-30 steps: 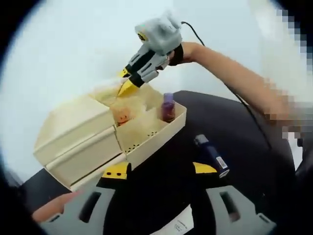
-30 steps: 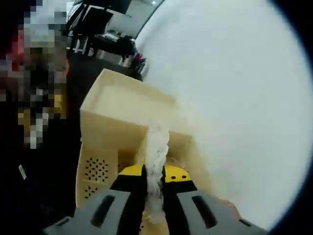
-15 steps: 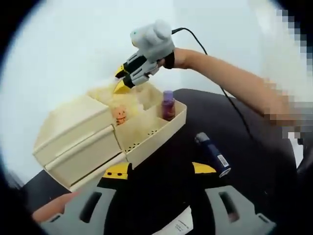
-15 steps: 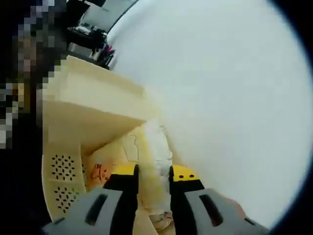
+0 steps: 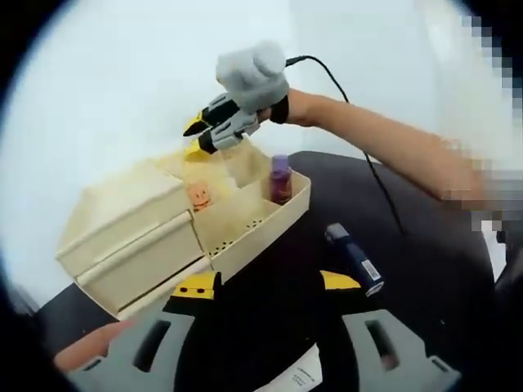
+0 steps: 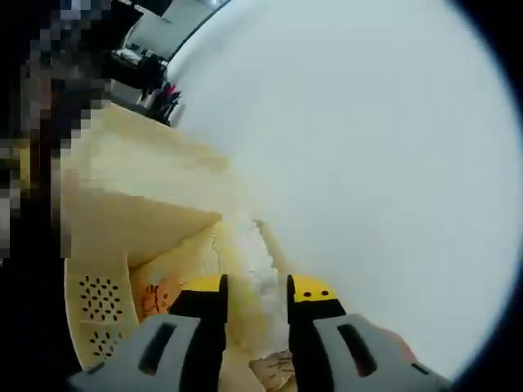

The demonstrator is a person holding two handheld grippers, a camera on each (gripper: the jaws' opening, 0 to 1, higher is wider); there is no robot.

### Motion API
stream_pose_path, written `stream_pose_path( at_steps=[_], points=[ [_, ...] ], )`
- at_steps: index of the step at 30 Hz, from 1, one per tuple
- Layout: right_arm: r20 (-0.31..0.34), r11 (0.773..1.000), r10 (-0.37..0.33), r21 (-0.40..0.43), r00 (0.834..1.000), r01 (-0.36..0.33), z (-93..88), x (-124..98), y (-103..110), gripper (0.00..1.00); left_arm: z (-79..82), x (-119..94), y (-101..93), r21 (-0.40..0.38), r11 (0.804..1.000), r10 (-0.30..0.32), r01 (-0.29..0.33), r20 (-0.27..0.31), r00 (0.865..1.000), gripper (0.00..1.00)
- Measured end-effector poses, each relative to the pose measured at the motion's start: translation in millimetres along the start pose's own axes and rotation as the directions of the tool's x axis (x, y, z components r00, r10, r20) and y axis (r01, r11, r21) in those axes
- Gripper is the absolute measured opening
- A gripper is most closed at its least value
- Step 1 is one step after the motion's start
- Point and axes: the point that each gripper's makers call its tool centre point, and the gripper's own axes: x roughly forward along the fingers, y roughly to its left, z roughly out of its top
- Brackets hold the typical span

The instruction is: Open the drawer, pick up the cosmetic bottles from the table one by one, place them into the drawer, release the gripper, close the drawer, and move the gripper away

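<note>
In the left gripper view, a cream drawer unit (image 5: 131,237) sits at the left on a dark table (image 5: 409,237), with its open drawer (image 5: 257,216) pulled out toward the right. Inside the drawer, a small orange-marked bottle (image 5: 198,196) stands near the left end and a purple bottle (image 5: 281,180) stands upright at the far right corner. Above the drawer's back edge hovers the right gripper (image 5: 196,137), held by a person's hand, with its yellow-tipped jaws narrowly parted and nothing between them. To the right, a dark blue bottle (image 5: 353,259) lies on its side on the table, well apart from the drawer. The left gripper (image 5: 265,282) rises at the near edge with its jaws spread wide and empty, above the table between drawer and blue bottle.

In the right gripper view, the drawer unit (image 6: 139,204) lies at the left, and the right gripper (image 6: 256,287) shows a narrow gap over the drawer's pale interior, gripping nothing.
</note>
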Motion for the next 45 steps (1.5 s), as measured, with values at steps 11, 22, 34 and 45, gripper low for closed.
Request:
stream_pose_path(
  at_steps=[11, 22, 34, 45],
  points=[
    [0.094, 0.983, 0.027, 0.178, 0.995, -0.043, 27.6, -59, -5, 0.34, 13.8, -13, 6.5, -0.006, 1.0, 0.021, -0.021, 0.046, 0.999, 0.41],
    [0.117, 0.981, 0.029, 0.189, 0.993, -0.051, 46.1, -132, -9, 0.47, 18.5, -29, 4.7, 0.034, 0.998, 0.053, -0.054, 0.043, 0.998, 0.43],
    [0.111, 0.987, 0.068, 0.138, 0.992, -0.083, 58.8, -182, 9, 0.44, 28.1, -32, -11.9, 0.048, 0.998, 0.05, -0.051, 0.023, 0.998, 0.45],
    [0.04, 0.974, 0.095, 0.205, 0.995, -0.101, 15.3, -239, 54, 0.44, 34.5, -31, -17.3, 0.094, 0.992, 0.082, -0.081, 0.002, 0.997, 0.45]
  ],
)
